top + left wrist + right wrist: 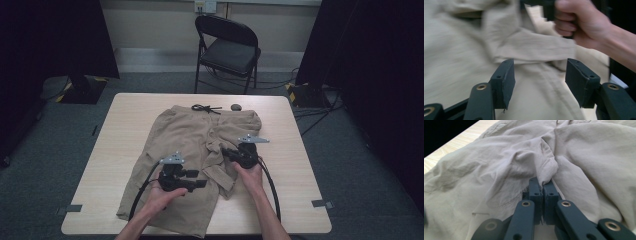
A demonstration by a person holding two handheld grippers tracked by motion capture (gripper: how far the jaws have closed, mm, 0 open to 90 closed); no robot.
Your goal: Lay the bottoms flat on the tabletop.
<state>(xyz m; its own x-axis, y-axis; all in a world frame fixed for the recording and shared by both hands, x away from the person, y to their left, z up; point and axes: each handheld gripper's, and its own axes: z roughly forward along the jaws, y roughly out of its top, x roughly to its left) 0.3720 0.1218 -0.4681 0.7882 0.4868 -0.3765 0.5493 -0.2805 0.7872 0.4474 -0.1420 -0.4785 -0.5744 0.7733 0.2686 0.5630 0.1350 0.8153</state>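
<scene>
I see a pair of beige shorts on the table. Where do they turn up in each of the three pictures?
High view: the shorts lie spread across the middle of the table, between both hands.
Left gripper view: pale cloth behind the open left tongs.
Right gripper view: cloth everywhere, a fold pinched in the right tongs.
Shared landmark: that pinched fold near the crotch.

Beige cloth shorts [180, 150]: one
Black two-jaw grippers: two, left [199, 184], right [225, 152]
Light wooden table [125, 130]: one
Black folding chair [227, 50]: one, far
Small dark round object [236, 107]: one
</scene>
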